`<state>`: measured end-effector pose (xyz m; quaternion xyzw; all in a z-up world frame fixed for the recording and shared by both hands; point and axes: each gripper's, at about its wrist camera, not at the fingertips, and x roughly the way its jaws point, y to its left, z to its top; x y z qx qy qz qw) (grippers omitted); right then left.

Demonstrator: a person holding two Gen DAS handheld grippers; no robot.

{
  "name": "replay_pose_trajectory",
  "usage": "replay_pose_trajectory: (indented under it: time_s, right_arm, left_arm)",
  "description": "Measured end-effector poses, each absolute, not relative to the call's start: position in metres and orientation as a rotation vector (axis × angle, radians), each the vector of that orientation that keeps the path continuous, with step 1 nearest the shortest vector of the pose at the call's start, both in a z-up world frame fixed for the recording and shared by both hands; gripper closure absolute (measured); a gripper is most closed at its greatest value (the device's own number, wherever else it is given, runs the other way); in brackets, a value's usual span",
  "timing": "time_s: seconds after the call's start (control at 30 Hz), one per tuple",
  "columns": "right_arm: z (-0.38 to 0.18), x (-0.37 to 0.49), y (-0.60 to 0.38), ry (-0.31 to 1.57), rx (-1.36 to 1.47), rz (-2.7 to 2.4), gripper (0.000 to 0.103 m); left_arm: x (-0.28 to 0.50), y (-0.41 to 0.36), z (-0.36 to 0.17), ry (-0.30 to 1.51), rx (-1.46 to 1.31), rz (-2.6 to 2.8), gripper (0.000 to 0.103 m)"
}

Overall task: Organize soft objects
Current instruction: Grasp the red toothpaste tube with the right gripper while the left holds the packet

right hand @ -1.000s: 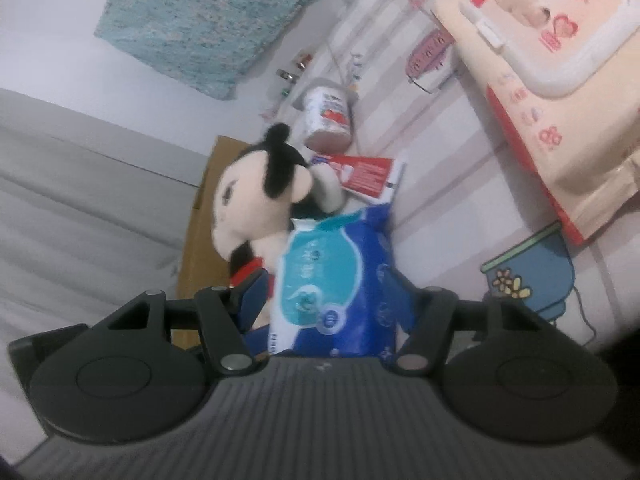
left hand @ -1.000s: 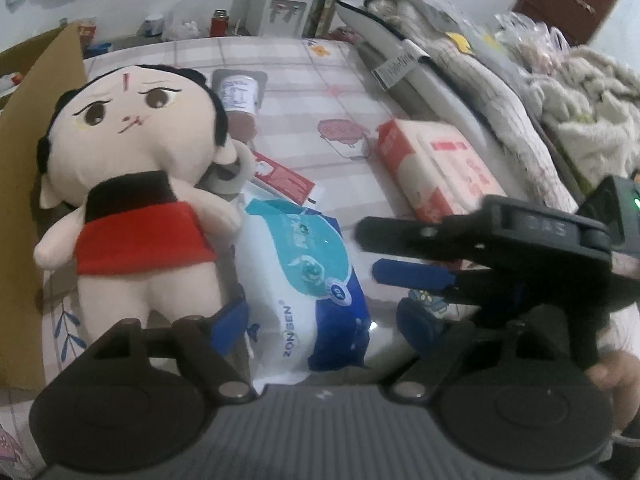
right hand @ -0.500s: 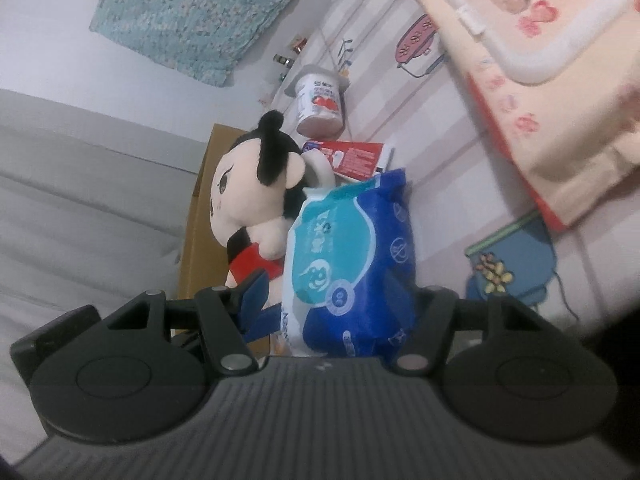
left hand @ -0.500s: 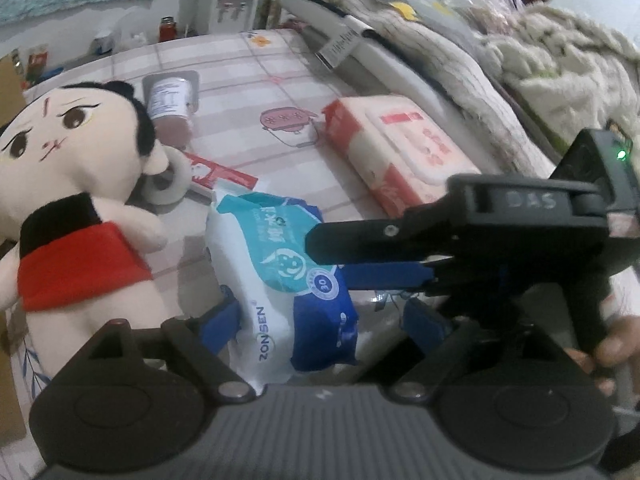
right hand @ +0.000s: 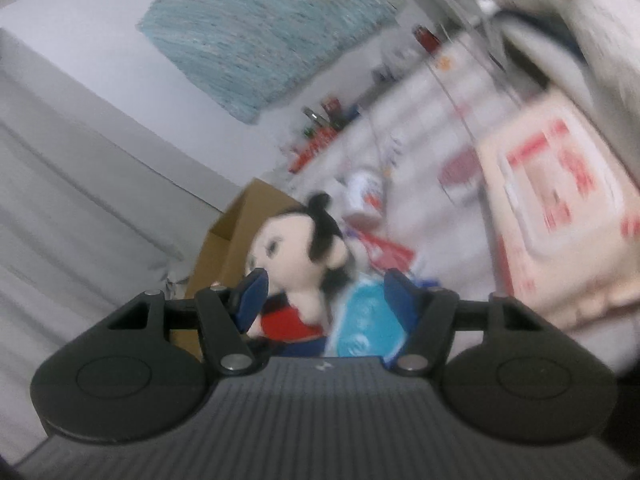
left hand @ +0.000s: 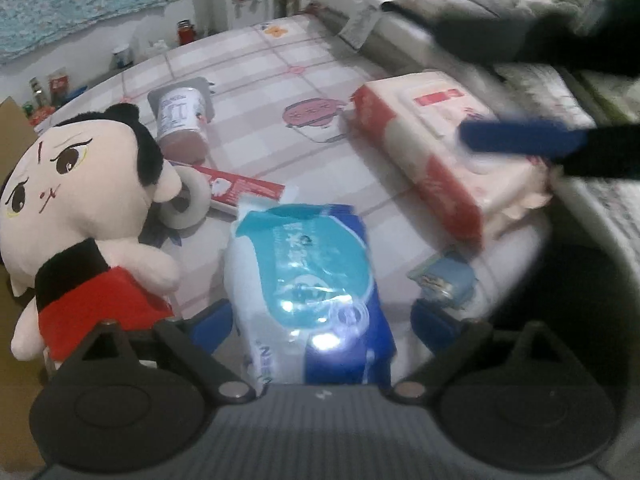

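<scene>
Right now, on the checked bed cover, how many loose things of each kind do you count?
Wipes packs: 2 (blue, pink)
Plush doll: 1
Tape roll: 1
Small white bottle: 1
Red toothpaste box: 1
Total: 6

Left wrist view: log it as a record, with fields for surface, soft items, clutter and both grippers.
surface: checked sheet
soft items: plush doll beside blue wipes pack; red-and-white wipes pack apart, to the right
clutter: tape roll, red carton, small bottle lying on its side
left gripper: open, fingers have just been opening, blue wipes pack between them, not pressed
right gripper: open, nothing held, blurred
</scene>
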<state>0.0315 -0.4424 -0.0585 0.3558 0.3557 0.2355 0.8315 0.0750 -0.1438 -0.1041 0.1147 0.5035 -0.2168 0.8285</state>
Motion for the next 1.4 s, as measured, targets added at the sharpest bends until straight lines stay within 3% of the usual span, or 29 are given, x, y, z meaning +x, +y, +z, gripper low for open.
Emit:
replay_pose_trajectory:
  time_s: [0.3, 0.53, 0.67, 1.0, 1.1, 1.4]
  right_arm:
    - [-0.042, 0.050, -0.433, 0.760, 0.679, 0.503, 0.038]
    - [-0.056, 0.094, -0.393, 0.869, 0.427, 0.528, 0.038]
    - [-0.076, 0.129, -0.360, 0.957, 0.239, 0.559, 0.052]
    - [-0.119, 0.181, -0.296, 1.060, -0.088, 0.645, 0.056]
    - [-0.122, 0.184, -0.293, 1.068, -0.127, 0.633, 0.067]
    - [-0.120, 0.158, -0.321, 1.121, -0.045, 0.524, 0.068]
  left_arm:
    - [0.095, -0.133, -0.119, 1.153, 0.141, -0.444, 0.028]
    - [0.083, -0.113, -0.118, 1.152, 0.125, -0.426, 0.030]
    - [0.078, -0.098, -0.117, 1.163, 0.090, -0.408, 0.030]
    - [0.079, -0.087, -0.117, 1.181, 0.070, -0.410, 0.030]
    - [0.080, -0.089, -0.119, 1.181, 0.072, -0.411, 0.030]
    - [0.079, -0.092, -0.121, 1.179, 0.075, -0.405, 0.029]
